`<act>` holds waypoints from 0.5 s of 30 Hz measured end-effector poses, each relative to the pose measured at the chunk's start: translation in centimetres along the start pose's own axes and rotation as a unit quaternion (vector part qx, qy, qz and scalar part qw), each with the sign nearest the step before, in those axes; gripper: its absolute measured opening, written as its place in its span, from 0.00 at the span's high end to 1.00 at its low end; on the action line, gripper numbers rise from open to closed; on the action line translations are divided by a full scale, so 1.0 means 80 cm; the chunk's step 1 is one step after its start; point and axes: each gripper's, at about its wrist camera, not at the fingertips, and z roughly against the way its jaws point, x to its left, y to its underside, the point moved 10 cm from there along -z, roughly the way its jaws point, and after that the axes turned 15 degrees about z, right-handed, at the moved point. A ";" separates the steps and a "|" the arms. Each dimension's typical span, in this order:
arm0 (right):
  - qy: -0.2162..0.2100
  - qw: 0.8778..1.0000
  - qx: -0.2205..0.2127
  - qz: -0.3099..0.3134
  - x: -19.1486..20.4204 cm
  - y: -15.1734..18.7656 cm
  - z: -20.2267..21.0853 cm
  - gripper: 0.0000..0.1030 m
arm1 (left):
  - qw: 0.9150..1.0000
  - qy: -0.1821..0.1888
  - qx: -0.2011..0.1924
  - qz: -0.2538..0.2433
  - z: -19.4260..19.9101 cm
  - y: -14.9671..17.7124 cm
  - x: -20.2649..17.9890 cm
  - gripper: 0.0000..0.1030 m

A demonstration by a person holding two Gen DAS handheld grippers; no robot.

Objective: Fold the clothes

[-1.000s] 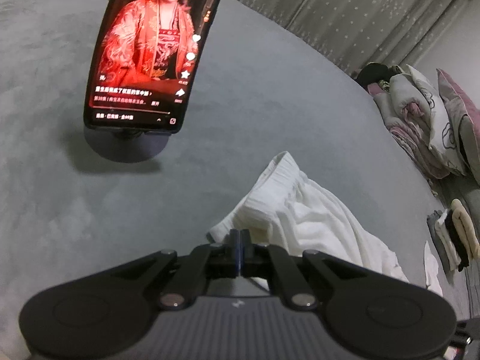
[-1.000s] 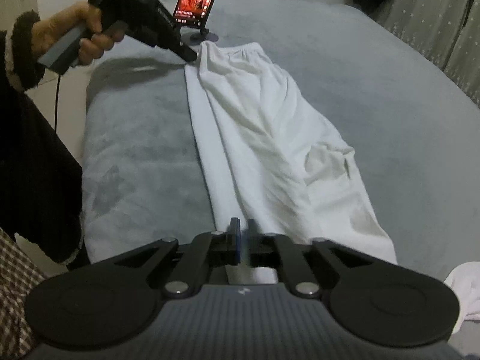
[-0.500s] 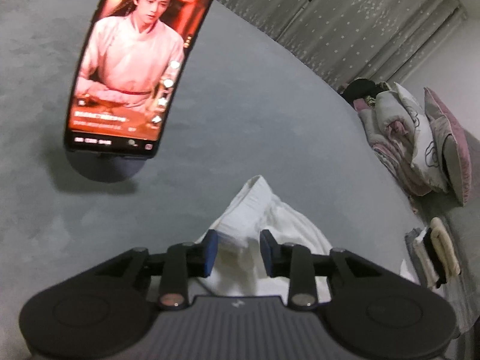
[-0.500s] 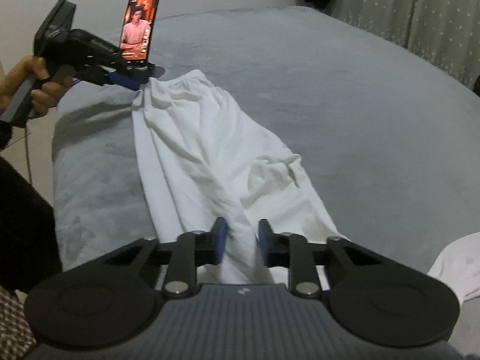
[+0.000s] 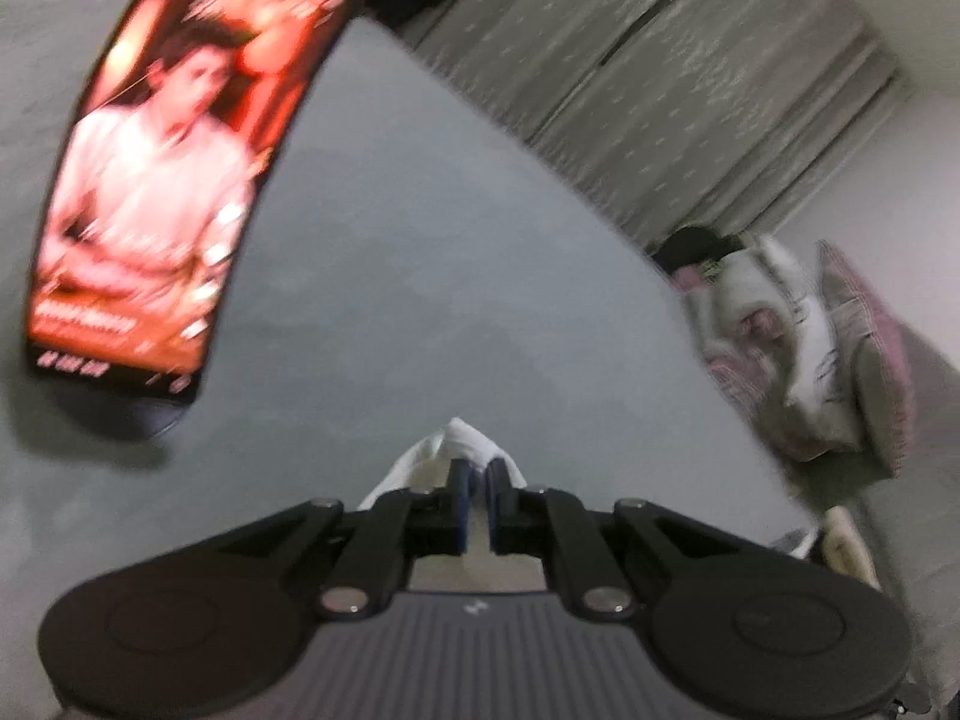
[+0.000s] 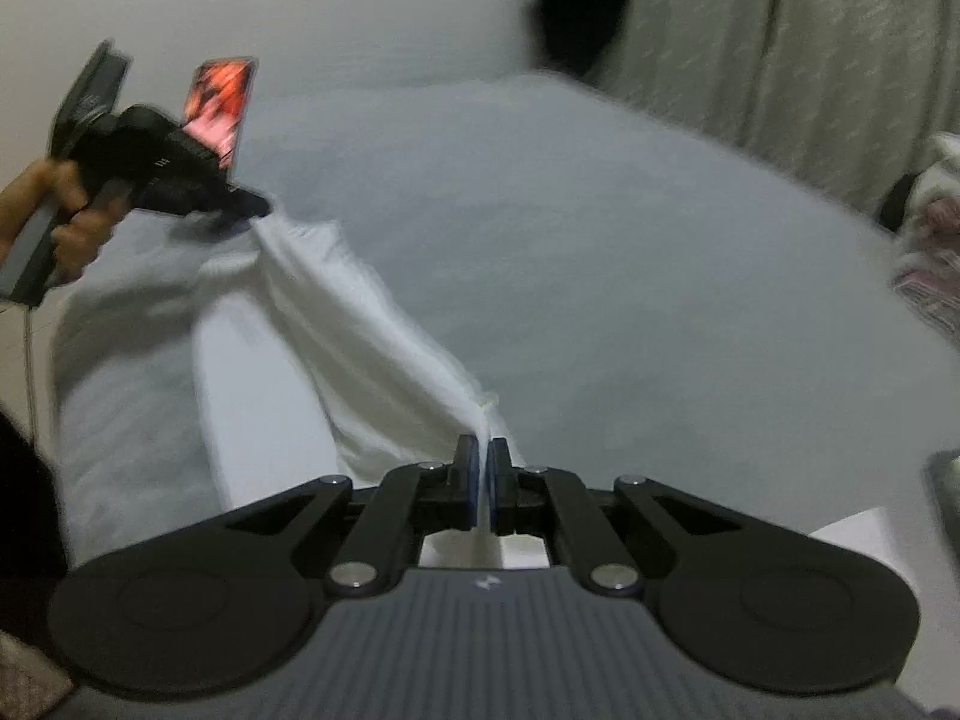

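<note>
My left hand-held gripper (image 5: pixel 474 489) and right hand-held gripper (image 6: pixel 480 477) each pinch one end of the white garment (image 6: pixel 336 336) above the bed (image 6: pixel 600 276); no cross fold made yet.

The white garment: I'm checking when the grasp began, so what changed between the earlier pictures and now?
Both grippers opened, then shut on the white garment: the left gripper on one end near the phone, the right gripper on the opposite end. Both have lifted, so the cloth now stretches between them above the grey bed. The phone kept its place; the bed looks unchanged.
</note>
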 end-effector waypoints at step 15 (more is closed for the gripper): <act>-0.095 0.991 0.024 0.095 0.091 0.012 0.022 0.97 | 0.993 -0.080 0.085 -0.036 0.014 0.024 0.074 0.94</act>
